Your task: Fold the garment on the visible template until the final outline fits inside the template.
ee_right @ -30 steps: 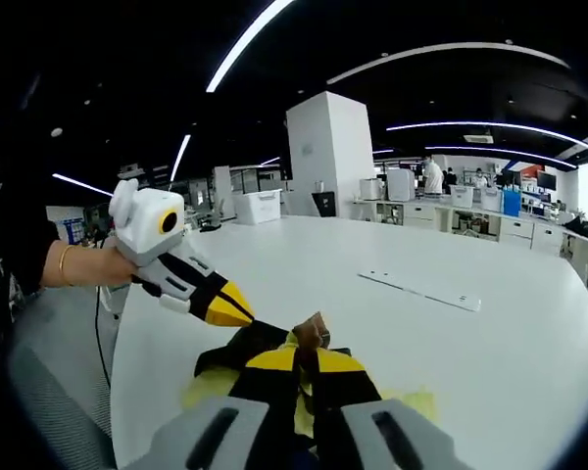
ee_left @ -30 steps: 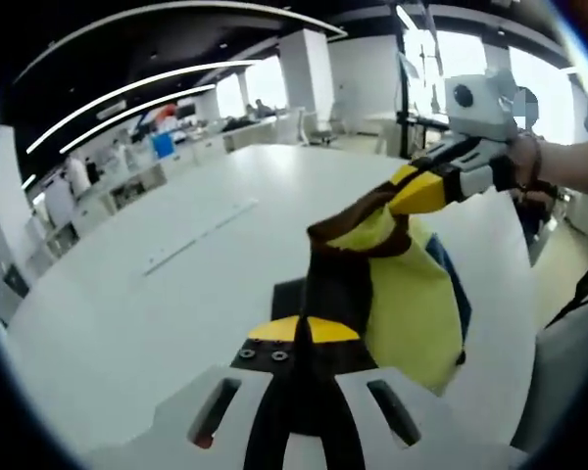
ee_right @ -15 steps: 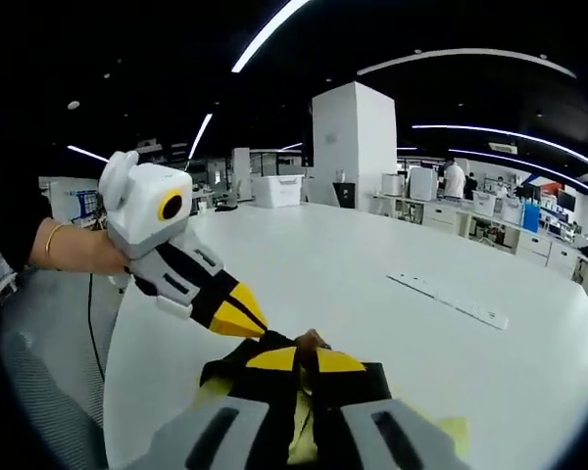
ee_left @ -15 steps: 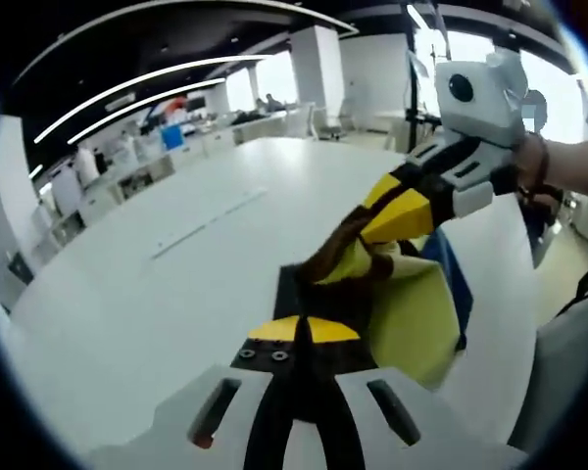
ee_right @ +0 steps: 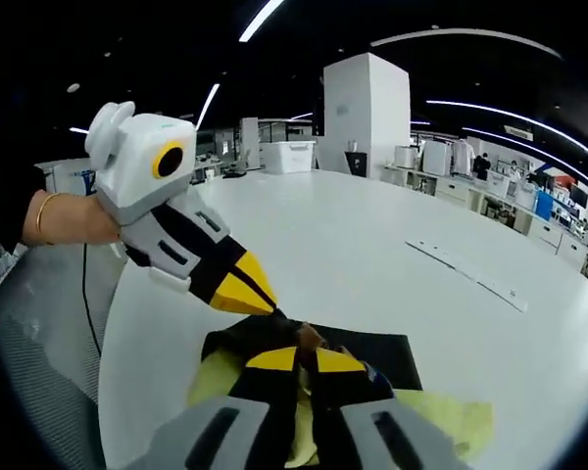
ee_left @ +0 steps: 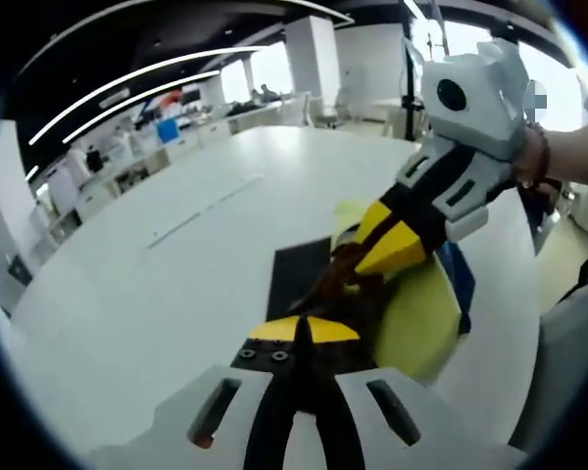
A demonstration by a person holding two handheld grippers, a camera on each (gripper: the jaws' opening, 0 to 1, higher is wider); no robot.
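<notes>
Both tongs [ee_left: 304, 333] [ee_right: 306, 360] over a white table [ee_left: 157, 284], open-plan office behind.

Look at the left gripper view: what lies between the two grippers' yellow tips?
A short bunched stretch of the yellow and brown garment joins the left gripper to the right gripper, above the black template.

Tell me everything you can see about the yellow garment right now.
The yellow fabric garment with dark brown trim lies bunched on the white table, partly over a black rectangular template. It looks soft and creased. Both tools, left and right, pinch its brown edge close together. A blue patch shows beside it.
</notes>
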